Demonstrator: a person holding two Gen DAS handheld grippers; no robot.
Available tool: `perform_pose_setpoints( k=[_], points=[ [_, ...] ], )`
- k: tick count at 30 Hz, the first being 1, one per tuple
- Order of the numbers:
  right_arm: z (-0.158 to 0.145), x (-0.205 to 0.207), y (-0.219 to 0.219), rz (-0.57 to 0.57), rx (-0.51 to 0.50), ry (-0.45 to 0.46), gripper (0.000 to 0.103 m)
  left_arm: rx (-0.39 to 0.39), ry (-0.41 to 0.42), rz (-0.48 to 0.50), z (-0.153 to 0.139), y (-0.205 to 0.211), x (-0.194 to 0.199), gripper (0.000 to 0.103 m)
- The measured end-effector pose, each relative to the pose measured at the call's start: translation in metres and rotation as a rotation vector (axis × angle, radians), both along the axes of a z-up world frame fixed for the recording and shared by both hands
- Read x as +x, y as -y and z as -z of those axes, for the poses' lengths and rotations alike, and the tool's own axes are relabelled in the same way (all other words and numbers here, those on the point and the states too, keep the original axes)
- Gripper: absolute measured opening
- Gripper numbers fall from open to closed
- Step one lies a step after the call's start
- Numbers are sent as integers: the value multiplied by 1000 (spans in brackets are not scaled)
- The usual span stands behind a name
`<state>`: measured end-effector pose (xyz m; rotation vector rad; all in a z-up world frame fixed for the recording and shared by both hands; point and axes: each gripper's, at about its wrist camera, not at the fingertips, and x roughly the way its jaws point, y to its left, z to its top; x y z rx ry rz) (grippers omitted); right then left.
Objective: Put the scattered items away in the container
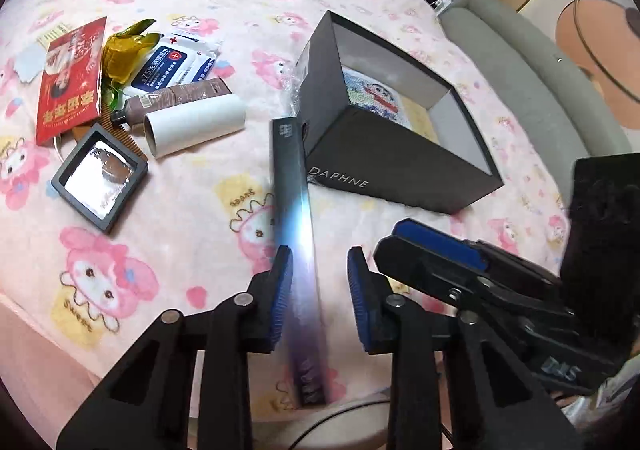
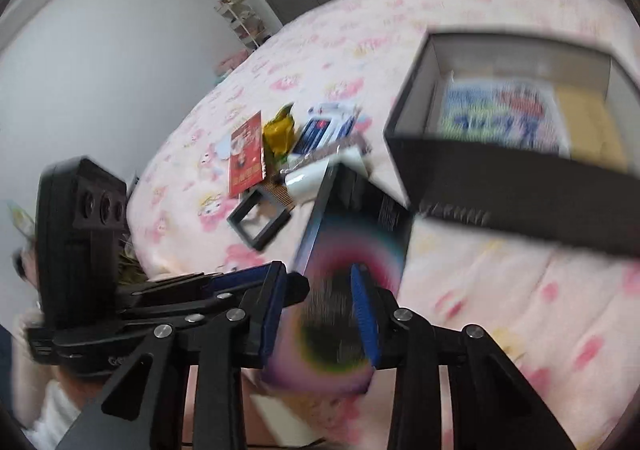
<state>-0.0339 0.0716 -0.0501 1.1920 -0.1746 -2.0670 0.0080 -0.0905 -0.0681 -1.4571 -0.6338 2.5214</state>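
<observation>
A flat phone-style box stands on edge between my left gripper's (image 1: 318,282) open fingers, showing its thin side (image 1: 294,218). My right gripper (image 2: 318,310) is shut on the same box (image 2: 352,250), whose colourful face shows in the blurred right wrist view. The black open DAPHNE box (image 1: 400,158) sits just beyond on the pink blanket, with a cartoon picture inside; it also shows at upper right in the right wrist view (image 2: 520,178). A pile lies at left: red packet (image 1: 72,78), yellow wrapper (image 1: 124,46), wipes pack (image 1: 176,62), brown tube (image 1: 176,98), white roll (image 1: 196,126), black square frame (image 1: 100,178).
The bed is covered by a pink cartoon blanket (image 1: 160,270). A grey cushion edge (image 1: 528,62) runs along the right side of the bed. The right gripper's body (image 1: 520,282) is close at the lower right in the left wrist view. A white wall (image 2: 100,50) is at left.
</observation>
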Motion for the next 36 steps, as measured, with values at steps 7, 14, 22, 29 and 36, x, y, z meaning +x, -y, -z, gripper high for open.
perform_pose_setpoints(
  k=[7,14,22,29,36],
  points=[
    [36,-14,-10,29,37,94,31,8,74,-86,29,18,-2,31],
    [68,-20,-10,27,98,185,41,-67,107,-113,49,22,-2,38],
    [96,-24,-4,47,118,264,50,1,124,-163,68,45,-6,58],
    [96,-18,8,6,91,259,47,40,141,-167,81,49,-10,41],
    [87,-24,-1,54,59,244,44,16,90,-194,65,64,-5,34]
  ],
)
